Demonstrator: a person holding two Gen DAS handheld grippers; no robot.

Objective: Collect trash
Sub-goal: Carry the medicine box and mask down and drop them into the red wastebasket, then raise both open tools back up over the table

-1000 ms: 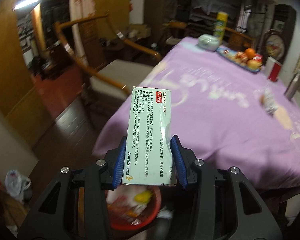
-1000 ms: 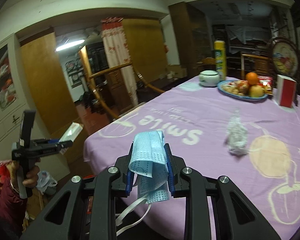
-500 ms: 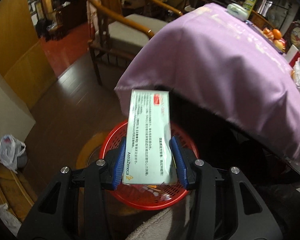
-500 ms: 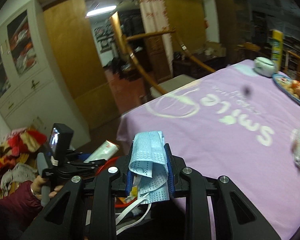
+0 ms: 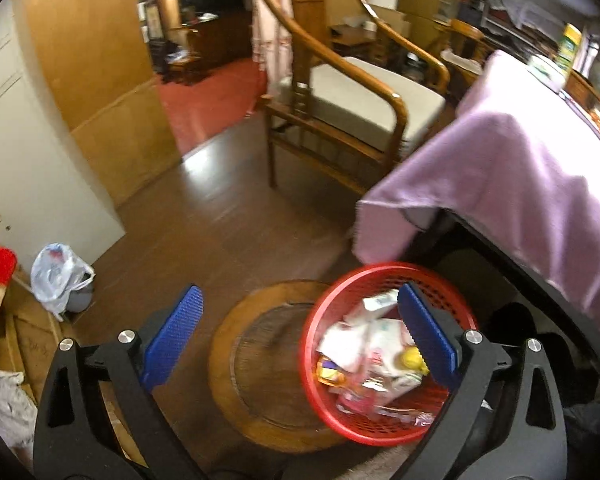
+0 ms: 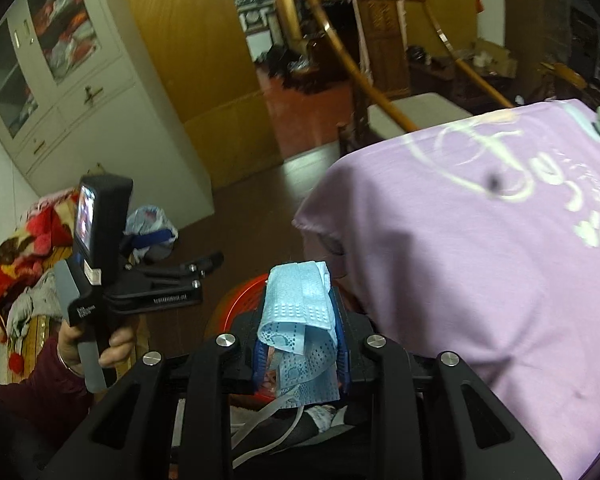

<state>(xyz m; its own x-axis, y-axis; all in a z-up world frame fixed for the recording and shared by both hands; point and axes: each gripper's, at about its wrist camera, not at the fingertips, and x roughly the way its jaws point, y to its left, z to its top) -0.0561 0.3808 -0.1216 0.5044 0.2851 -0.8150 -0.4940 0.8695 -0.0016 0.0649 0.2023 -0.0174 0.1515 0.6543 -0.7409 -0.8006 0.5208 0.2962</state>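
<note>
My left gripper (image 5: pixel 300 332) hangs over the floor with its jaws opening wide and nothing between the blue pads. Just right of it and below stands a red mesh basket (image 5: pixel 380 269) with white wrappers and other trash inside. A white box (image 5: pixel 380 300) lies on top of that trash, blurred. In the right wrist view my right gripper (image 6: pixel 300 344) is shut on a folded blue face mask (image 6: pixel 296 300), whose white straps dangle below. A strip of the red basket (image 6: pixel 240 300) shows beneath the mask. A hand holds the left gripper (image 6: pixel 184 252) to the left.
The basket rests on a round wooden stool (image 5: pixel 256 360). A table under a purple cloth (image 5: pixel 520 184) rises at the right, with a wooden armchair (image 5: pixel 360 104) behind it. A plastic bag (image 5: pixel 56 272) lies by the white cabinet (image 6: pixel 84 92) on the left.
The left gripper sank from table height to above the basket, opened, and the white medicine box left its jaws. The right gripper swung left off the table, still gripping the mask.
</note>
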